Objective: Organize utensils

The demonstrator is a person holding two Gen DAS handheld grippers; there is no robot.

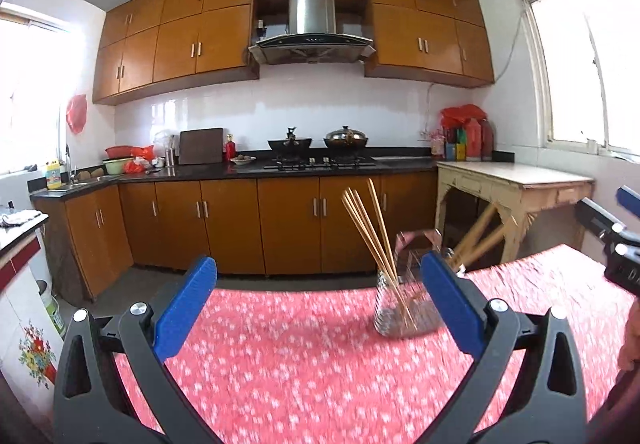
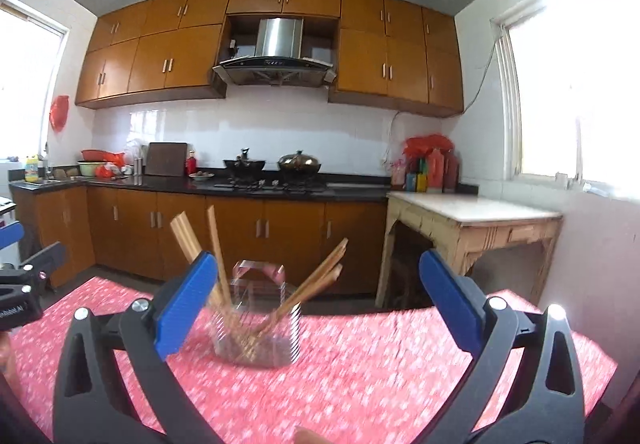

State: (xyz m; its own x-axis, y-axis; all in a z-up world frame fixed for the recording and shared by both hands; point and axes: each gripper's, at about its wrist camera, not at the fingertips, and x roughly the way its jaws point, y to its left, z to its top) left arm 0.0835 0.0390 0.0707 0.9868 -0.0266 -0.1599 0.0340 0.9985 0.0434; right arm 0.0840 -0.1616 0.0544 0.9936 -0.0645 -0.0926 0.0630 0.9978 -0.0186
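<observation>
A clear utensil holder [image 1: 404, 308] stands on the red flowered tablecloth [image 1: 288, 356], near its far edge. Several wooden chopsticks [image 1: 372, 236] lean in it, in two bunches. It also shows in the right wrist view [image 2: 256, 328], with chopsticks [image 2: 316, 280] fanned left and right. My left gripper [image 1: 320, 296] is open and empty, above the cloth, with the holder just inside its right finger. My right gripper [image 2: 312, 304] is open and empty, with the holder between its fingers but farther away. The right gripper's body shows at the right edge of the left wrist view [image 1: 616, 244].
The table's far edge [image 2: 360, 314] drops to a dark floor. Behind stand brown kitchen cabinets [image 1: 256, 224], a black counter with a stove and pots [image 1: 320, 156], and a worn cream side table [image 1: 516, 184] under the right window.
</observation>
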